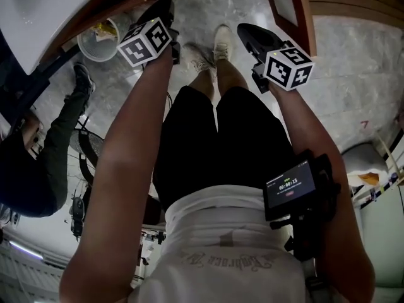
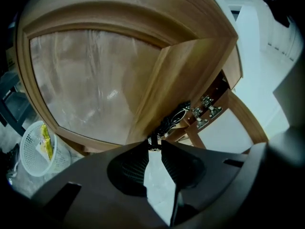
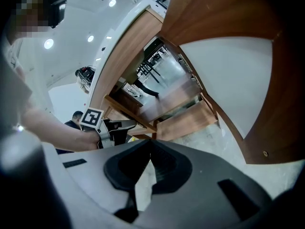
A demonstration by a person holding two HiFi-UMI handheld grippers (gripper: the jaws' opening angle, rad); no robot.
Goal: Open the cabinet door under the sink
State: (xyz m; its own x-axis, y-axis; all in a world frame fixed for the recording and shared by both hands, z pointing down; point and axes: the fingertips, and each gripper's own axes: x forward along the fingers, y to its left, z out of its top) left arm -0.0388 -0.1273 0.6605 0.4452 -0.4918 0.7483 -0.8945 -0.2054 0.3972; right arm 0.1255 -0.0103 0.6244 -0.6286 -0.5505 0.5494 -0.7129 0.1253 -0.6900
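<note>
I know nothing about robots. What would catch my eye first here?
Two hand-held tongs topped with cubes of black-and-white squares: the left tongs at the head view's upper left, the right tongs, shut and empty, at its upper right. The left tongs pinch the dark handle on the edge of a wooden cabinet door with a frosted panel, standing open. A white basket sits on the floor nearby.
</note>
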